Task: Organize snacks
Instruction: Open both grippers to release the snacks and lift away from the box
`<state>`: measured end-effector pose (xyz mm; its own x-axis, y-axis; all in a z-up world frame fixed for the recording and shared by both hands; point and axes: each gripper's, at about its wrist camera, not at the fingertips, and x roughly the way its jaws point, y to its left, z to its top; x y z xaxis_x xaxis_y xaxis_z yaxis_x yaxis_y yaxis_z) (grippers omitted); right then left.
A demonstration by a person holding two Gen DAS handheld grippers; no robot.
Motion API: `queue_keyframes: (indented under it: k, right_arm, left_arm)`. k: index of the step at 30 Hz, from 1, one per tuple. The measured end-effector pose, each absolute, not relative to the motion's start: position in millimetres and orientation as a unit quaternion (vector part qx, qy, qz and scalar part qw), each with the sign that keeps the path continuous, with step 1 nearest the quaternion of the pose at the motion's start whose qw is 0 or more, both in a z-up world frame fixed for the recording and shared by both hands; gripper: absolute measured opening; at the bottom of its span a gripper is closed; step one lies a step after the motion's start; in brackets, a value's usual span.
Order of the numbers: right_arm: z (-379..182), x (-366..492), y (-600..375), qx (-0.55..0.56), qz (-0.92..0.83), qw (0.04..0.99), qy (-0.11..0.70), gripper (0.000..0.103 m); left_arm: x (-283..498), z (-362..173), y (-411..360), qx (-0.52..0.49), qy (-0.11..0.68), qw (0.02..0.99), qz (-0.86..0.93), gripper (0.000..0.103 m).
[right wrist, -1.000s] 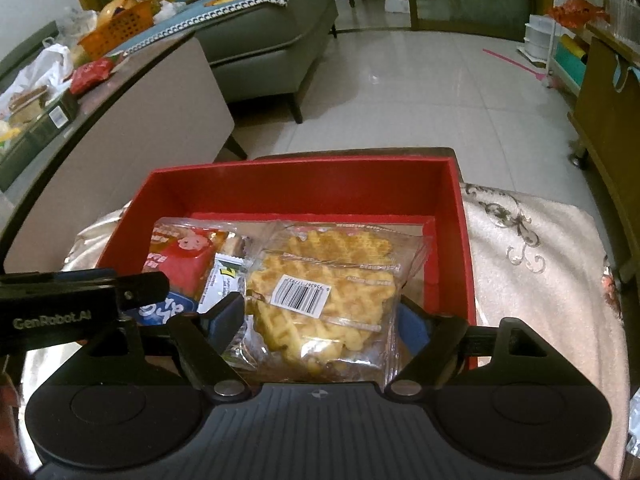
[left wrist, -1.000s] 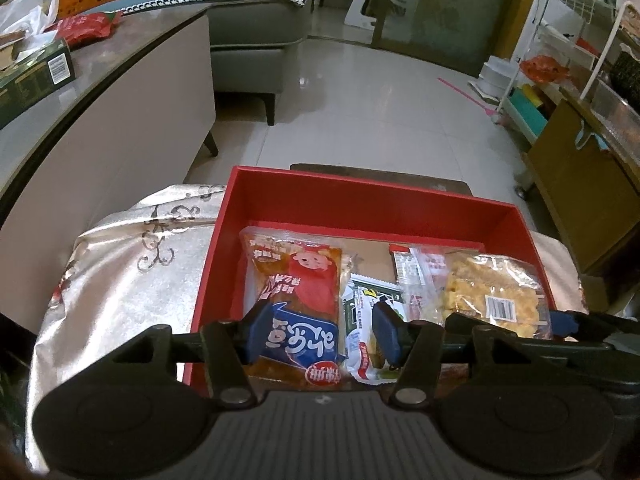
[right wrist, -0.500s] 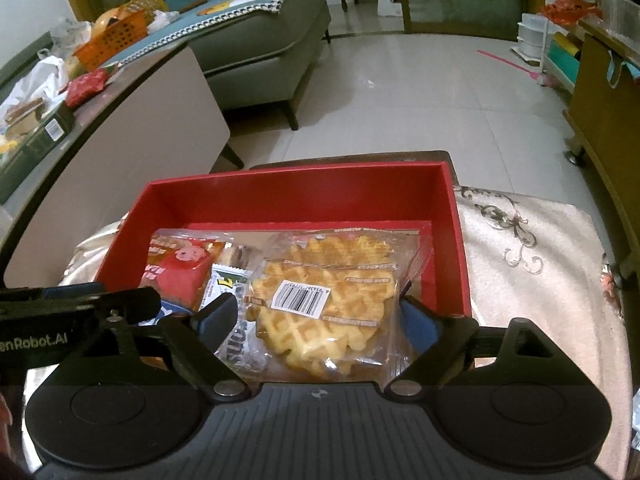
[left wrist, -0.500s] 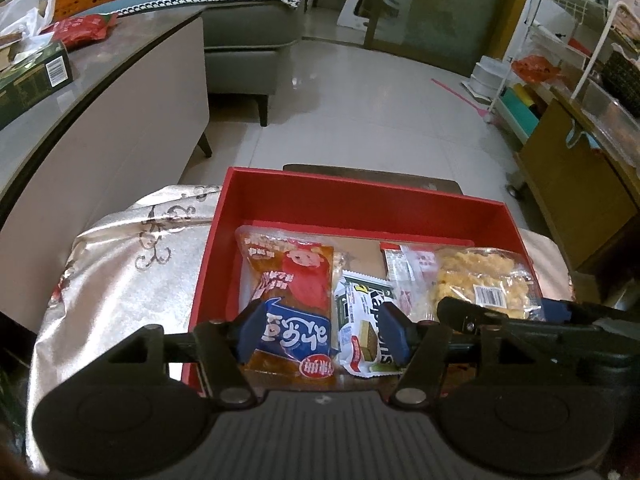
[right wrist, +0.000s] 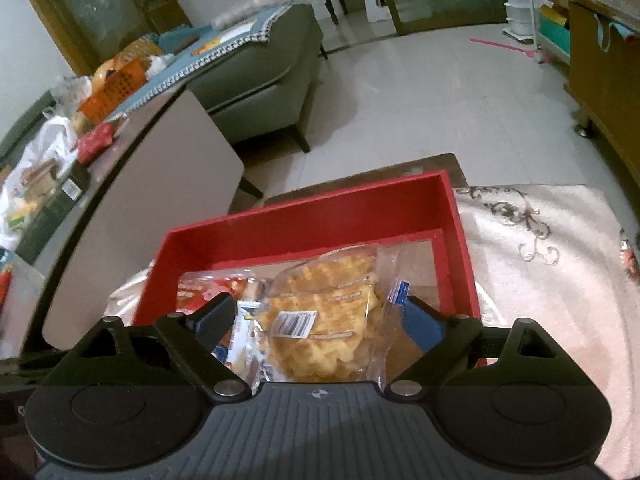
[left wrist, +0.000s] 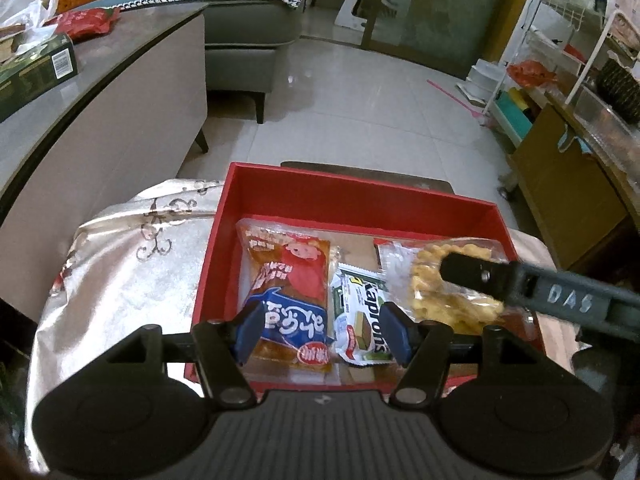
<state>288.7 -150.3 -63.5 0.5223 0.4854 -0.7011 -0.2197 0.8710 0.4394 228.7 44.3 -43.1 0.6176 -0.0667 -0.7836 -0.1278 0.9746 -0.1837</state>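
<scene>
Three snack packs lying side by side in a red box point(left wrist: 496, 220) on a cloth-covered desk point(left wrist: 120, 280). Risk from here: clear wrapper snagging on a blue pad and lifting out. Waffle pack point(right wrist: 320, 320) between right tongs point(right wrist: 320, 322), jaws opening wide, pads clear of it. Left tongs point(left wrist: 322, 332) set narrow, spanning orange-blue pack point(left wrist: 292, 292) and green wafer pack point(left wrist: 360, 316), gripping neither.
</scene>
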Motion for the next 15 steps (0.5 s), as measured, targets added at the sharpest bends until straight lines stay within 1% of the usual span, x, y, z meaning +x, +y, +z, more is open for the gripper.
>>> queue_keyframes:
  k: [3,5,10,15]
  right_arm:
    - [-66,292,-155,0.213,0.237,0.835,0.448,0.095]
    - [-64,292,-153,0.234,0.262,0.825,0.442,0.096]
    - [-59,291,-139,0.2,0.261,0.835,0.441,0.096]
    - [-54,280,-142,0.16,0.238,0.852,0.437,0.097]
  left_arm:
    - [225,-40,45,-0.113,0.433,0.894,0.014,0.056]
    - [223,-39,45,-0.112,0.431,0.895,0.013,0.056]
    - [218,-43,46,-0.112,0.435,0.893,0.01,0.056]
    - [207,-51,30,-0.101,0.455,0.885,-0.021,0.056]
